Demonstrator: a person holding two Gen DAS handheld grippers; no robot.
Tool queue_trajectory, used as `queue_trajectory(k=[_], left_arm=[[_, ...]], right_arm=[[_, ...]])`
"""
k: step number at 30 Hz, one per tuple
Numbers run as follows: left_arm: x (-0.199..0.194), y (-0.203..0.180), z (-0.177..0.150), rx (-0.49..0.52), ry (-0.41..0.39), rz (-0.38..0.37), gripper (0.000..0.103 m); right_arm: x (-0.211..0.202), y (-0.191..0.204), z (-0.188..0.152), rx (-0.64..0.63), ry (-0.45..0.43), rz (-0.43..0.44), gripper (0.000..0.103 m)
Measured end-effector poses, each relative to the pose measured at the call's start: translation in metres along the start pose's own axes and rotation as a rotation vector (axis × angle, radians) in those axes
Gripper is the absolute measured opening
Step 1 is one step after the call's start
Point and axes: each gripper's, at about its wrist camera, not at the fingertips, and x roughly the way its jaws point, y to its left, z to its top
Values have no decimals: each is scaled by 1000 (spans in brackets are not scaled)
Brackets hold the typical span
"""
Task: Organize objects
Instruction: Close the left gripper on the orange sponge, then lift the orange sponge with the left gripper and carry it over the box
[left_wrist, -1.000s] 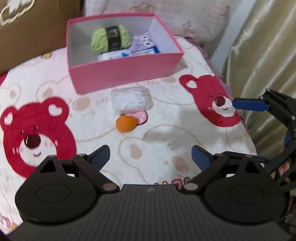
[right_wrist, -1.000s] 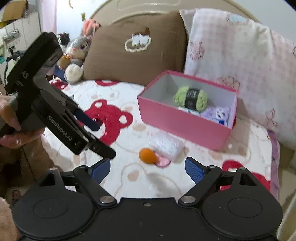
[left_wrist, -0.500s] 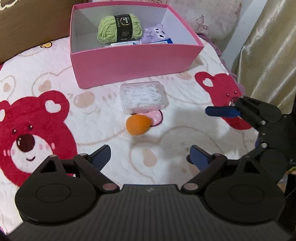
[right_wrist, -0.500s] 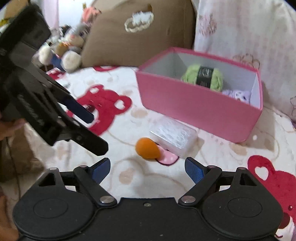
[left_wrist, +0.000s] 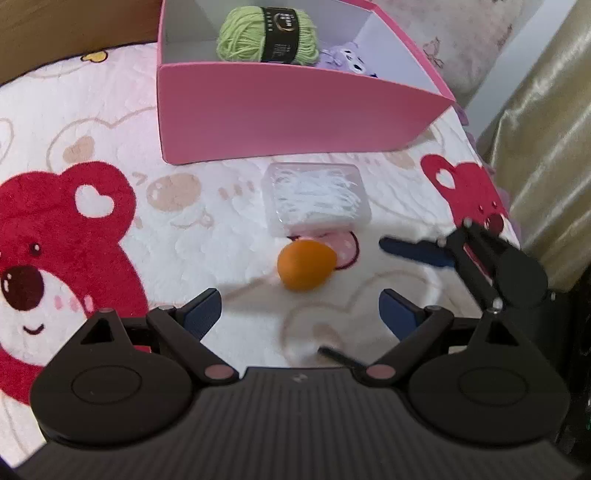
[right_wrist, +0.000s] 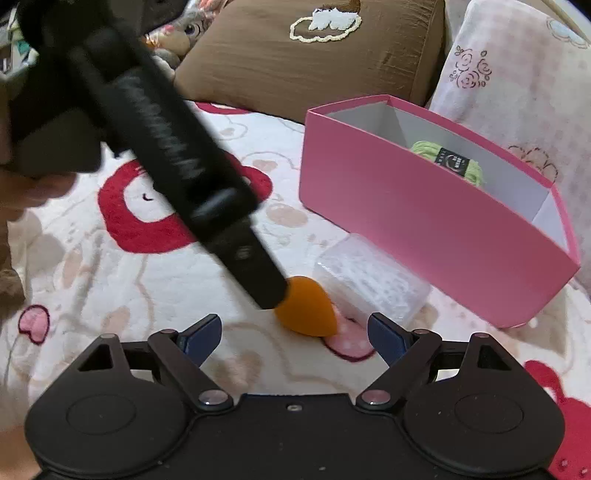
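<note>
The orange sponge (left_wrist: 306, 265) lies on the bear blanket (left_wrist: 110, 122), just in front of the clear plastic case (left_wrist: 317, 198) and near the pink box (left_wrist: 280, 107), so a good way to pick it up is to come down with one finger on each side and squeeze softly, since it looks squishy. The left gripper (left_wrist: 300, 311) and the right gripper (right_wrist: 295, 334) both tip down toward it, wide open and holding nothing.
</note>
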Motion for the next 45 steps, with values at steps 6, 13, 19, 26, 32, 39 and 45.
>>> queue_trajectory(k=[6,13,19,26,32,39,45], left_arm=[[17,4,1,-21,-21,-19,92],[38,0,4,-7,-52,-2,60],[48,-5,-4,2,-65,-12,37],[40,-12,-8,31,-70,16,37],[27,-15,-10,16,-51,-11,37],[-1,-38,-10,71,-20,-32,36],[-32,-53,-7,94,-20,-59,36]], right_arm=[[25,-14,-4,133,68,36,87],[40,-40,-6,267,68,84,59],[38,-40,-12,262,48,82,51],[35,-37,-4,230,44,77,49],[23,-34,3,220,64,94,49],[-6,-28,15,193,64,106,49],[-36,-29,29,224,63,102,49]])
